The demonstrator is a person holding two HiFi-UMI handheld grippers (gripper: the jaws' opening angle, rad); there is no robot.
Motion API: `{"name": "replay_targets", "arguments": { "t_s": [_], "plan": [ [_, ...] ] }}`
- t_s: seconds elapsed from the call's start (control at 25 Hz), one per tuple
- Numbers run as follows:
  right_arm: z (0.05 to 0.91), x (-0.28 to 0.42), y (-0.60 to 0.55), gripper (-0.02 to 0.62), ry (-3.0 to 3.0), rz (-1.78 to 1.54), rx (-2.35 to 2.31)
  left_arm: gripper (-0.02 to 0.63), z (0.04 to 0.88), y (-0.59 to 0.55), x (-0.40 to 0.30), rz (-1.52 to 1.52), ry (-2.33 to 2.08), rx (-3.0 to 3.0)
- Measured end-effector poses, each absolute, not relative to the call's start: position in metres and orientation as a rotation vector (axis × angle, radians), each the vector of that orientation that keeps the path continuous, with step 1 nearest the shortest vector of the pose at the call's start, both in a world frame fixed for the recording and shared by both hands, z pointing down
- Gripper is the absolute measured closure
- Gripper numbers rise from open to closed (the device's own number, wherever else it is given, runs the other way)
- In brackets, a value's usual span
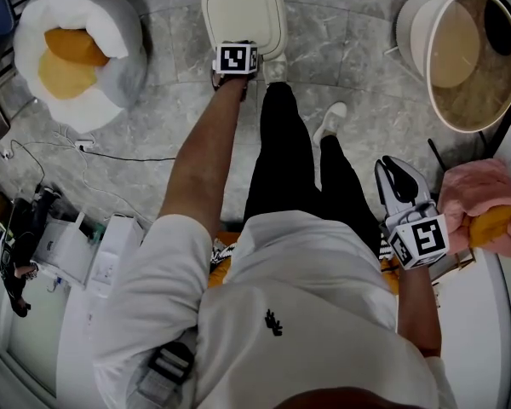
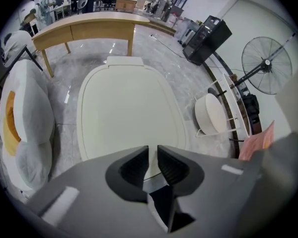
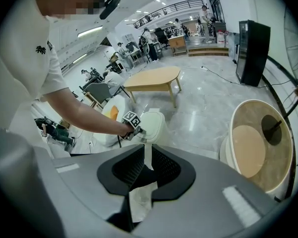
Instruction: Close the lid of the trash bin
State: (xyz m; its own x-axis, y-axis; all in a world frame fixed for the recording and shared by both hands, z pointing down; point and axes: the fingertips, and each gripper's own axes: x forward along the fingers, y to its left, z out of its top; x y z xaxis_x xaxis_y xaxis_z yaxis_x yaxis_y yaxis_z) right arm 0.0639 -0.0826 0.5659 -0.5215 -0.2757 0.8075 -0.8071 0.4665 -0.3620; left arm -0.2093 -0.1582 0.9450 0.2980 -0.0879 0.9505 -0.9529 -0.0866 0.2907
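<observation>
"Grey marble floor all round the trash bin?"

"Yes. Its cream lid lies flat down and hides the body beneath it. The head view cuts off the bin's far edge."

"And the left gripper?"

"It is at the bin's near rim, jaws drawn almost together with only a thin slit. From above, its marker cube covers the tips."

"The right gripper?"

"Well apart from the bin, jaws likewise nearly closed. I can't make out the pale strip in the slit."

"Anything else?"

"An egg-shaped cushion left of the bin, a round tub chair to its right, and a wooden table beyond it."
</observation>
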Motion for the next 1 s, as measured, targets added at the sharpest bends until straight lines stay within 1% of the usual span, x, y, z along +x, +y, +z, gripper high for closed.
{"name": "replay_targets", "arguments": {
  "t_s": [0.16,0.36,0.72,1.0],
  "plan": [
    [0.560,0.060,-0.083,0.550,-2.065,0.973,0.884,0.494,0.933,-0.165,-0.208,0.978,-1.029,1.480],
    [0.547,0.062,-0.081,0.550,-2.142,0.918,0.872,0.494,0.894,-0.163,-0.201,0.916,-1.066,1.515],
    [0.505,0.087,-0.066,0.551,-2.301,0.796,0.865,0.494,0.795,-0.133,-0.185,0.850,-1.157,1.613],
    [0.469,0.121,-0.041,0.551,-2.392,0.719,0.839,0.494,0.707,-0.093,-0.145,0.741,-1.188,1.727]
  ]
}}
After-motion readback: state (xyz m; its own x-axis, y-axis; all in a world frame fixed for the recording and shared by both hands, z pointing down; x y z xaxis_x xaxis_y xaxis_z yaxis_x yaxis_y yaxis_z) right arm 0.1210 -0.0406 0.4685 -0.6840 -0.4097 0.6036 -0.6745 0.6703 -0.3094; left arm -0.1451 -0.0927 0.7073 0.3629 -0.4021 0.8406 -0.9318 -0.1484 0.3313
